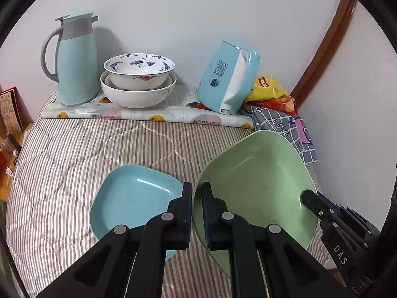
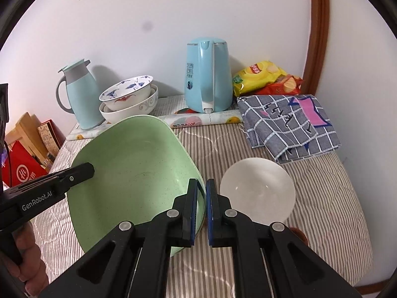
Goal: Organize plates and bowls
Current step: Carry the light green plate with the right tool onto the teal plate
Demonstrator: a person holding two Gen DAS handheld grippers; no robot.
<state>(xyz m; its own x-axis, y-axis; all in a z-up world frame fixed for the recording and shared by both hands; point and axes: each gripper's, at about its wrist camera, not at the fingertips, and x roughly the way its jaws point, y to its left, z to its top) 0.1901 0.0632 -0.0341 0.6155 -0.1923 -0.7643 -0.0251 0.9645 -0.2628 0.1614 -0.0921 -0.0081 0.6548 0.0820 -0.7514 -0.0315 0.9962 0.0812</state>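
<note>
A green plate [image 1: 255, 188] is held tilted above the striped cloth by both grippers. My left gripper [image 1: 196, 198] is shut on its left rim; it also shows in the right wrist view [image 2: 84, 171]. My right gripper [image 2: 201, 193] is shut on the green plate's [image 2: 134, 176] right rim; it also shows in the left wrist view [image 1: 307, 198]. A blue plate [image 1: 134, 198] lies flat to the left of the green one. A white bowl [image 2: 258, 190] sits to the right. Two stacked bowls [image 1: 139, 82], the upper with blue and red patterns, stand at the back.
A light blue thermos jug [image 1: 74, 62] stands back left. A light blue kettle [image 2: 208, 74] stands at the back, with snack bags [image 2: 268, 79] and a folded checked cloth [image 2: 290, 126] to its right. Boxes [image 2: 27, 154] stand beyond the left edge.
</note>
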